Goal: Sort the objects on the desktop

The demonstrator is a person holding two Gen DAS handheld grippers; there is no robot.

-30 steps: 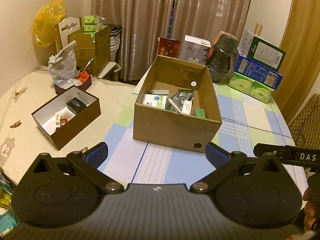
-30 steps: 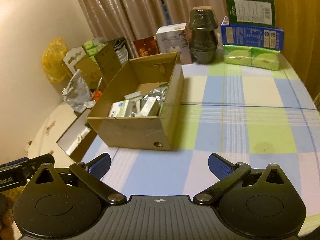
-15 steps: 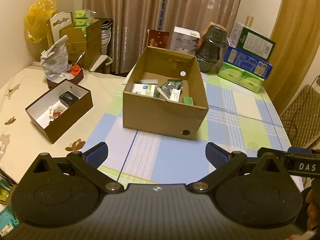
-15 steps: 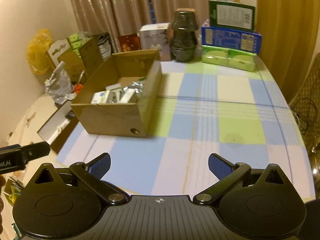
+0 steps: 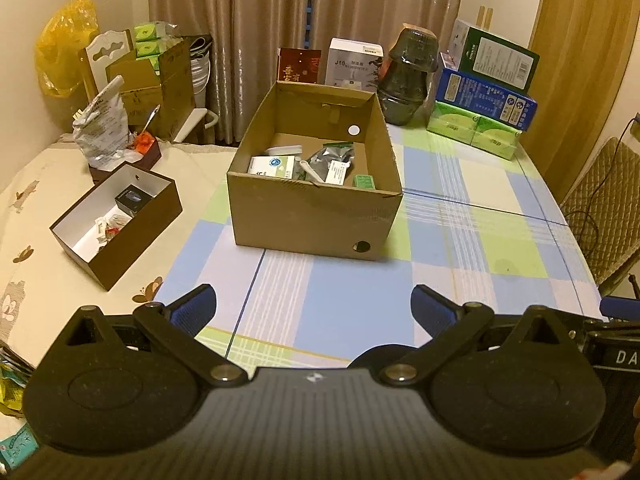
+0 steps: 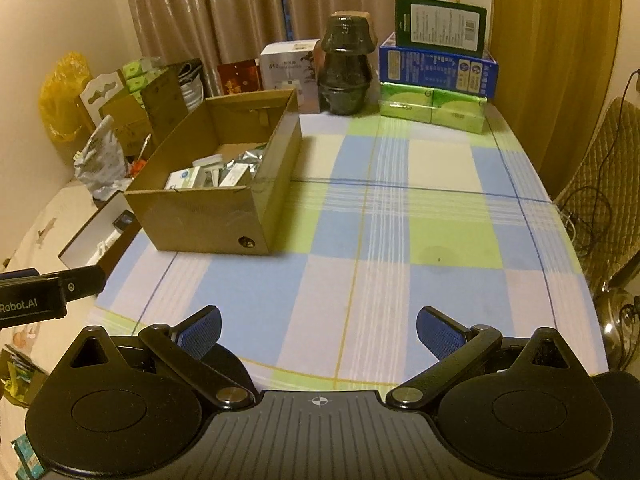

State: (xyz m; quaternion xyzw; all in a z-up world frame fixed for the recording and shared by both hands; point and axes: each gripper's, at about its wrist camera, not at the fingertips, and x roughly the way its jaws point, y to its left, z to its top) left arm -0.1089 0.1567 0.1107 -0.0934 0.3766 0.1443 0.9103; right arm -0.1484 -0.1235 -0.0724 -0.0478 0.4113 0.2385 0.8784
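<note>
Both grippers hang empty at the bottom of their frames, well back from everything: the left gripper (image 5: 314, 306) has its blue-padded fingers spread wide apart, and the right gripper (image 6: 318, 328) is spread just as wide, nothing between the jaws of either. The things to be sorted sit in the cardboard box (image 5: 316, 216) at the centre of the left view, on the checked tablecloth (image 6: 400, 240) — a white carton with a blue mark (image 5: 272, 166), a crinkled silver foil pouch (image 5: 330, 158), a small green packet (image 5: 364, 181) against the near wall, and a few pale flat pieces I cannot make out. They look light, I judge. The carton should be stiff enough to pinch across its short sides; the foil pouch is likely soft and slippery, so taking it by a folded edge seems safer than squeezing its middle. The box walls are high, so a reach would probably have to come down from above. At the left of the frame a dark brown box with a white lining (image 5: 116, 222) holds a small black item (image 5: 134, 198) and some scraps, perhaps a second sorting bin.
</note>
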